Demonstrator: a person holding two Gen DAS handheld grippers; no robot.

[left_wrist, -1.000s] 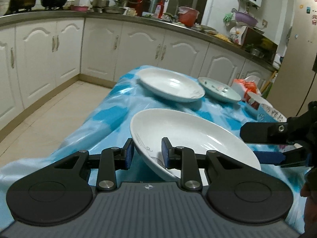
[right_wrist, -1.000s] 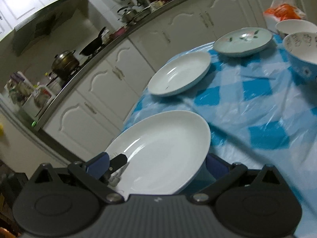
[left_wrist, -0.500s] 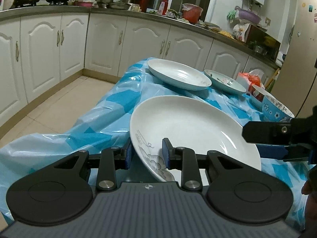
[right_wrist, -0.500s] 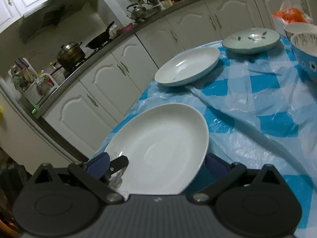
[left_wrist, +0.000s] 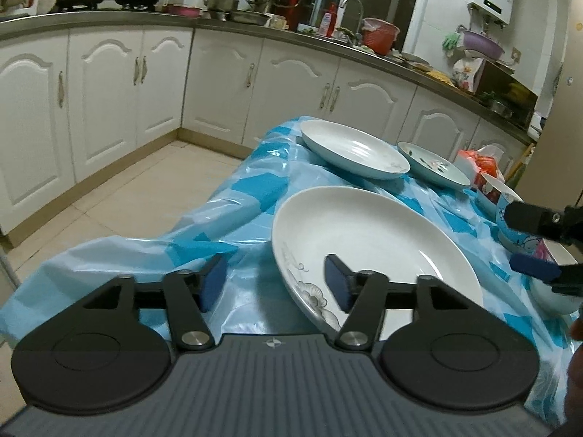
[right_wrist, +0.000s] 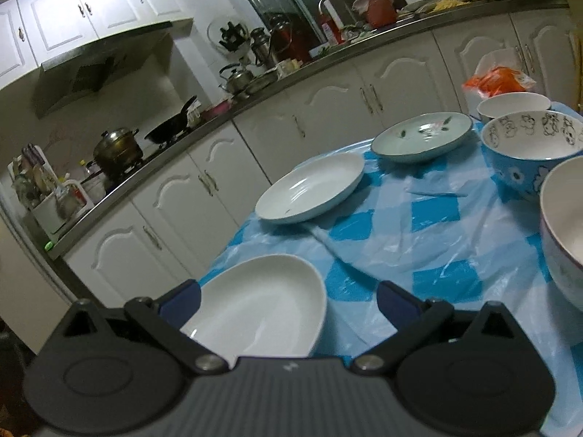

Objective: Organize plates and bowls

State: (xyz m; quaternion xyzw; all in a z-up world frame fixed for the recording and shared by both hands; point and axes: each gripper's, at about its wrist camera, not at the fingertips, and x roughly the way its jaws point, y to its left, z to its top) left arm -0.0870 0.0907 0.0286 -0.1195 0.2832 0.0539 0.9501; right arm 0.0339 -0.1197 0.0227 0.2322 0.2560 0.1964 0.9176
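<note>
Left tongs opening, large white plate rim between pads, unpinched, lower centre of frame on surface. Right tongs spread, empty, around plate's near edge.

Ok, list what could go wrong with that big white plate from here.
1. The big white plate sits at the table edge on a slippery plastic cloth; a nudge may slide it off.
2. The left gripper is opening with the plate's rim between its jaws; pulling back could snag it.
3. The right gripper, open, is close to the same plate.
</note>
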